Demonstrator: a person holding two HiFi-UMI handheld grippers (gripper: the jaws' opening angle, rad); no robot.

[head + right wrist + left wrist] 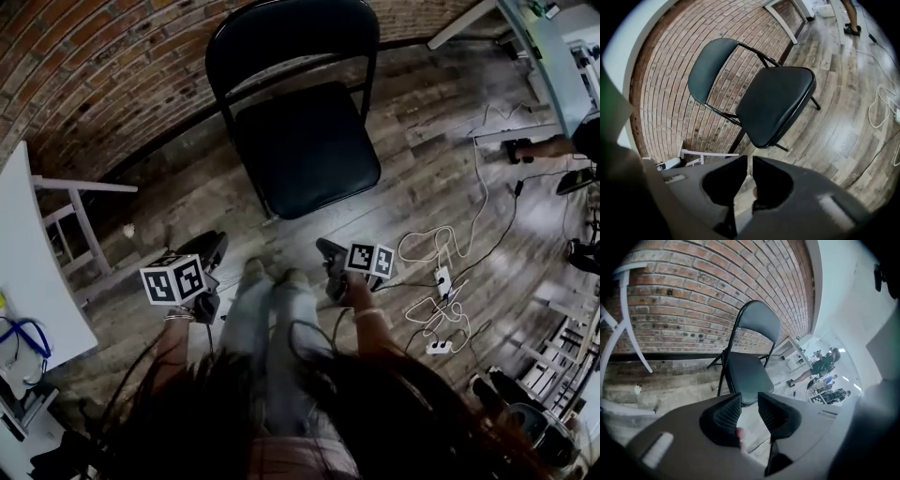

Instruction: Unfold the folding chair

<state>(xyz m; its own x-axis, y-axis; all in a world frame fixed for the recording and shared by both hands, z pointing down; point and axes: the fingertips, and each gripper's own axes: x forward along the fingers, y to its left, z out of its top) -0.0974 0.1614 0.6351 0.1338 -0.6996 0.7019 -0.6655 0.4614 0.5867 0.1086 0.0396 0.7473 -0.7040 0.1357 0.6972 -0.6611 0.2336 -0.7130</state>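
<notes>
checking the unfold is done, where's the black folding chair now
In the head view the black padded metal folding chair stands unfolded at top centre, before the red brick wall.

Wood-plank floor (187, 202), unfolded black folding chair (305, 145) standing on it, white power strip (442, 279) nearby

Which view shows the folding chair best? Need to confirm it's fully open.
The right gripper view: the folding chair is largest there, seat down, backrest and legs visible. The left gripper view shows it whole but smaller. The head view looks down on the seat, hiding most of the legs.
</notes>
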